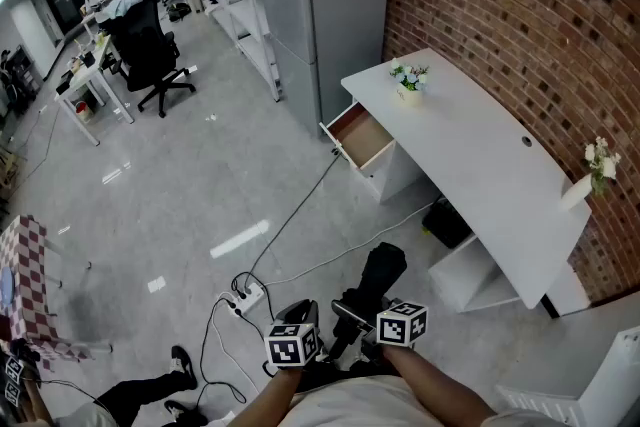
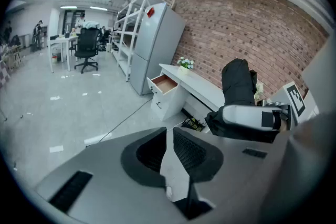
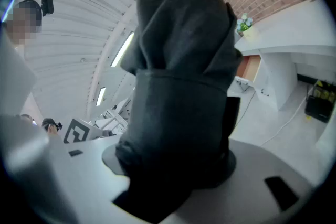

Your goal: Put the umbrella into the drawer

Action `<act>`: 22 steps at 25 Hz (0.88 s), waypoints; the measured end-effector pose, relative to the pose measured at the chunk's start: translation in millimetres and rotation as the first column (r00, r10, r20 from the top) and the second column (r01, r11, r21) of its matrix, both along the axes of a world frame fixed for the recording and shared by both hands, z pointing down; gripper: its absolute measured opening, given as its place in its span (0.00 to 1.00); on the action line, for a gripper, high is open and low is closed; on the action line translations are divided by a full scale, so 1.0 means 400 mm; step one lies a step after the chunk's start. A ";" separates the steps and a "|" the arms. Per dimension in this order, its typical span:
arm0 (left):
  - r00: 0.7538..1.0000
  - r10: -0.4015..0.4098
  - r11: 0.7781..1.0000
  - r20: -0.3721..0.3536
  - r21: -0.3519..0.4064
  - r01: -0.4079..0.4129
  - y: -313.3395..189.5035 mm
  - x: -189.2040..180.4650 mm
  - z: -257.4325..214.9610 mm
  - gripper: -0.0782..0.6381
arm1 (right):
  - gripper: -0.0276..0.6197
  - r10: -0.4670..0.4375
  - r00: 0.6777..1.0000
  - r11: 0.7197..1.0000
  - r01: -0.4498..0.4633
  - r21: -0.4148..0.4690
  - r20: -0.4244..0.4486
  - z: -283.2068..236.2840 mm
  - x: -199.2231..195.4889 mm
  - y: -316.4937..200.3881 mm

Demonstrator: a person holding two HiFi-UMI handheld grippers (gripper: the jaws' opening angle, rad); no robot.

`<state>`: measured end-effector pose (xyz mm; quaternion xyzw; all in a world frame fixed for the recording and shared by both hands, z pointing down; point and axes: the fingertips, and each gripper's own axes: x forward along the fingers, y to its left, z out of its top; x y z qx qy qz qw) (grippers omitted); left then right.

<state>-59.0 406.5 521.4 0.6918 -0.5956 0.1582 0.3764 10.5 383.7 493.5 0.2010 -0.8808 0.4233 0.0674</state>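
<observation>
A black folded umbrella [image 1: 376, 277] stands out ahead of my right gripper [image 1: 350, 313], which is shut on it low in the head view. It fills the right gripper view as a dark fabric bundle [image 3: 181, 86] between the jaws. My left gripper [image 1: 300, 313] hangs just beside it, and its jaws [image 2: 169, 136] stand together with nothing between them. From the left gripper view the umbrella [image 2: 239, 81] rises at the right, above the right gripper [image 2: 247, 119]. The open drawer [image 1: 362, 137] with a brown inside juts from the white desk [image 1: 480, 155] some way ahead across the floor.
A small flower pot [image 1: 409, 85] and a vase [image 1: 590, 177] stand on the desk. A black bin [image 1: 447, 221] sits under it. A power strip [image 1: 243, 299] and cables lie on the floor near my feet. A grey cabinet [image 1: 330, 5] stands behind the drawer.
</observation>
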 end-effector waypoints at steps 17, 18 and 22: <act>1.000 0.012 1.000 -0.008 -0.018 -0.012 -0.016 0.069 0.012 0.17 | 0.45 -0.006 1.000 1.000 0.006 -0.012 0.005 0.005 0.052 -0.018; 1.000 0.011 1.000 -0.007 -0.019 -0.011 -0.018 0.074 0.011 0.17 | 0.45 -0.009 1.000 1.000 0.009 -0.009 0.006 0.003 0.057 -0.021; 1.000 -0.001 1.000 -0.003 -0.017 0.001 -0.031 0.100 0.007 0.17 | 0.45 -0.022 1.000 1.000 0.022 0.001 0.003 0.000 0.085 -0.032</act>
